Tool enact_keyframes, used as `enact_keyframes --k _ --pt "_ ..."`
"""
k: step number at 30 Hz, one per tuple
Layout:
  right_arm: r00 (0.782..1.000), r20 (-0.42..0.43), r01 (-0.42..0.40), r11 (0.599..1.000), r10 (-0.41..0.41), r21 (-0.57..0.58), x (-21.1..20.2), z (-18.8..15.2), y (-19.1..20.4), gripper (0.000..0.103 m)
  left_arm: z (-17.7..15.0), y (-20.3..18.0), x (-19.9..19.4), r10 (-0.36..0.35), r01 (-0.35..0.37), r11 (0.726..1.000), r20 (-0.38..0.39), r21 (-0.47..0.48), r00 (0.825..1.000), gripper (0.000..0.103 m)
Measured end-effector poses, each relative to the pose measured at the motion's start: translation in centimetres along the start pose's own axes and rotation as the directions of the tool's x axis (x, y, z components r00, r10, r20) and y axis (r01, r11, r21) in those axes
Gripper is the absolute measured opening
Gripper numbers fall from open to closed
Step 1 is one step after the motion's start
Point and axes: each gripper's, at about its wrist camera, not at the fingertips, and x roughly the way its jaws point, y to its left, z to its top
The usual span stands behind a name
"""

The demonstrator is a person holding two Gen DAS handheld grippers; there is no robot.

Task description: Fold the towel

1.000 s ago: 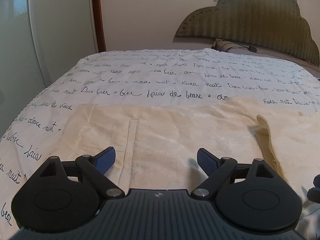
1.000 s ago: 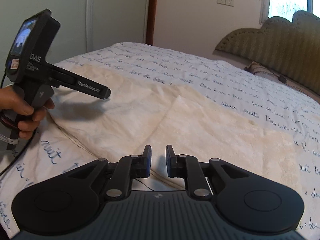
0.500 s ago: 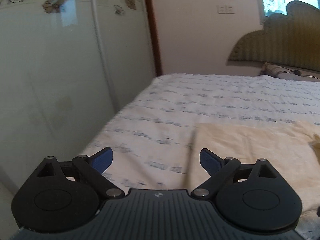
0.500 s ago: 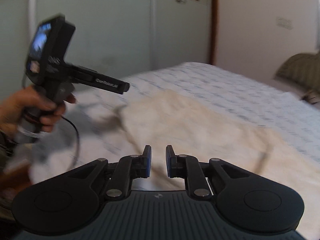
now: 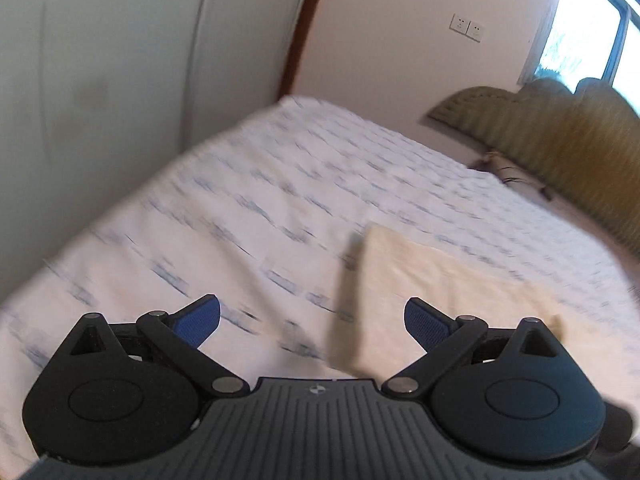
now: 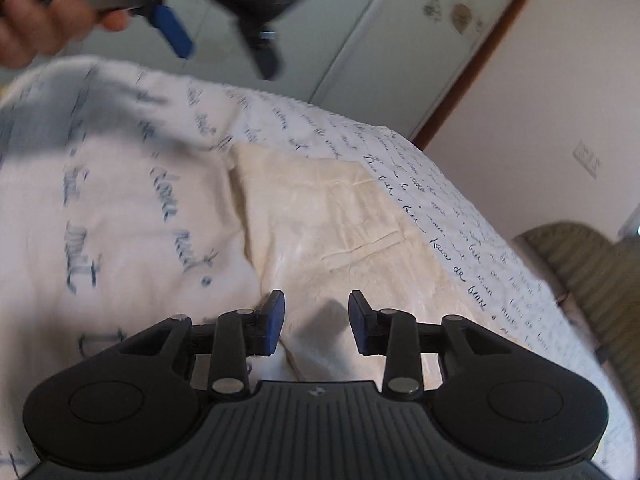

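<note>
A cream towel (image 5: 424,276) lies flat on the bed, blurred, ahead and to the right of my left gripper (image 5: 312,320), which is open and empty above the printed bedsheet (image 5: 240,216). In the right wrist view the towel (image 6: 340,216) spreads ahead, creased, with a stitched band across it. My right gripper (image 6: 316,322) hovers over its near edge, open with nothing between the blue pads. A hand (image 6: 36,28) holds the left gripper (image 6: 224,52) raised at the top left, blurred.
White bedsheet with dark script covers the bed. Pale wardrobe doors (image 5: 120,60) stand beyond the bed's left side. An olive padded headboard (image 5: 560,136) and a pillow sit at the far right. Wall sockets (image 5: 466,26) and a window (image 5: 600,32) lie beyond.
My right gripper has opened from shut and tilted over the towel's near edge. My left gripper, still open, swung left and lifted off the towel.
</note>
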Motion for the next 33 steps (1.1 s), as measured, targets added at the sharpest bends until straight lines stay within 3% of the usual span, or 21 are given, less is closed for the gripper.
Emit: enact_keyframes --k 2,5,10,15,18,20,26,30,32,33 --pt "0.999 -0.031 -0.015 1.000 0.014 -0.022 0.0 -0.3 0.3 0.034 -0.2 -0.1 1.0 -0.047 0.045 0.998 -0.033 -0.052 0.998 0.100" --pt "0.998 -0.050 -0.046 0.999 0.045 -0.013 -0.3 -0.8 0.1 0.036 -0.4 -0.5 1.7 -0.046 0.043 0.997 -0.042 -0.071 0.998 0.100" --pt "0.998 -0.022 0.053 0.997 -0.054 -0.064 1.6 -0.5 1.2 0.041 -0.5 -0.6 3.3 -0.071 0.064 0.995 -0.088 -0.075 0.994 0.100" --pt "0.992 0.067 0.117 0.982 -0.107 -0.151 3.6 1.0 3.1 0.041 -0.2 -0.5 5.0 -0.096 0.085 0.993 -0.135 -0.086 0.986 0.100" --pt "0.988 0.112 0.125 0.974 -0.105 -0.188 4.4 1.4 3.6 0.035 -0.1 0.0 6.6 -0.134 0.110 0.986 -0.193 -0.127 0.972 0.100" --pt "0.988 0.129 0.104 0.980 -0.082 -0.173 4.6 1.7 3.4 0.017 -0.2 0.3 7.4 -0.191 0.155 0.973 -0.224 -0.169 0.956 0.100" --pt "0.984 0.177 -0.006 0.999 -0.001 0.039 2.8 2.3 -0.6 0.012 0.6 0.7 10.6 -0.370 0.283 0.903 -0.251 -0.324 0.894 0.100" --pt "0.980 0.199 -0.038 0.994 0.018 0.100 2.0 2.5 -2.4 0.012 1.0 1.2 14.0 -0.494 0.344 0.809 -0.234 -0.476 0.837 0.099" --pt "0.980 0.199 -0.043 0.993 0.021 0.108 1.9 2.6 -2.7 0.012 0.9 1.7 15.5 -0.524 0.341 0.764 -0.219 -0.548 0.823 0.094" --pt "0.980 0.196 -0.042 0.994 0.021 0.105 1.9 2.5 -2.6 0.012 0.8 1.9 16.0 -0.527 0.334 0.753 -0.214 -0.567 0.823 0.082"
